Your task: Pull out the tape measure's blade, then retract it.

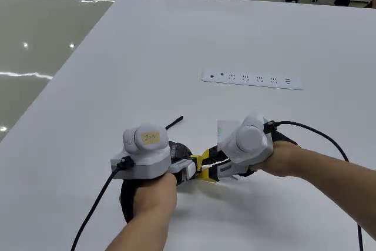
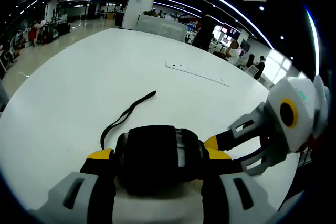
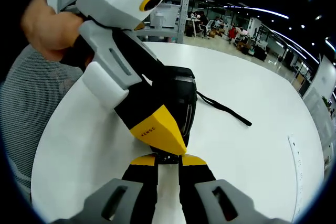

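A white power strip (image 1: 251,79) lies flat on the white counter (image 1: 164,39), which stands on a glossy floor (image 1: 35,39).

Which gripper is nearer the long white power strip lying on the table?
Right. The right gripper is straight in front of the long white power strip, toward the person; the left gripper, clamped on the black tape measure, lies farther left.

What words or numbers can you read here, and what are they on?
"XENSE", as best it reads: tiny print on a yellow pad of the left gripper, seen in the right gripper view.
Handwriting on the yellow sticker atop the left gripper: too blurred to read.
Markings on the power strip: too small to read.
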The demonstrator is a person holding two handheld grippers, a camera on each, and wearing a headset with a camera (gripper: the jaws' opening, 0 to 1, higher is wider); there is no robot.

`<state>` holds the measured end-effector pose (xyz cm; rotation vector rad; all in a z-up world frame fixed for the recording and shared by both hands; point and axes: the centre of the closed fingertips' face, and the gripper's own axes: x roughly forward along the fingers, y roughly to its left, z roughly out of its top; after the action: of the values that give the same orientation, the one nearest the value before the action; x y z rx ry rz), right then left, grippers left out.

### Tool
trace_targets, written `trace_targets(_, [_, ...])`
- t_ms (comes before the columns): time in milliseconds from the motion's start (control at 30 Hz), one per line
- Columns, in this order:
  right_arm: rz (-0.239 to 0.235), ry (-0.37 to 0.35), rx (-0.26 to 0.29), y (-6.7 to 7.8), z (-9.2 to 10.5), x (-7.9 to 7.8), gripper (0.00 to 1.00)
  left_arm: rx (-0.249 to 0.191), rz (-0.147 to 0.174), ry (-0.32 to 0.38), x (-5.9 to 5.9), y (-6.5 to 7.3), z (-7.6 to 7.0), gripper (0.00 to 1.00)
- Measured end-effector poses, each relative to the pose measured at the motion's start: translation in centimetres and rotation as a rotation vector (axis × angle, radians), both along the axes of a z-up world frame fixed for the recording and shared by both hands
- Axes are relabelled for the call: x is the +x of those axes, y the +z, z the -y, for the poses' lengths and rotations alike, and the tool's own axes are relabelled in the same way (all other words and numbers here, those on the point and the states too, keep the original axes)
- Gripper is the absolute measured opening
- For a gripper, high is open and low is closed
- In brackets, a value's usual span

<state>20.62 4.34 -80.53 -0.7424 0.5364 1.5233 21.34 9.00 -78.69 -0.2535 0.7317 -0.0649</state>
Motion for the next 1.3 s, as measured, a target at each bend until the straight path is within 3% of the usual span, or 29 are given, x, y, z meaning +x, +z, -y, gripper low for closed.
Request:
trace_targets(367, [-0.006,-0.034,0.003,-0.66,0.05,0.22,0.15,0.018,0.002,-0.021,0.00,-0.11,0.28,0.63])
trace_targets(700, [-0.019,-0.057,0.017,-0.23,0.13,-0.18,0.15,0.023,0.004,-0.032,-0.20,0.05,0.31,0.63])
trace_targets(1300, [0.001,-0.038,0.009,-0.35,0.06,-0.11,0.16,0.043,0.013,-0.060,-0.06,0.28,0.16,0.64])
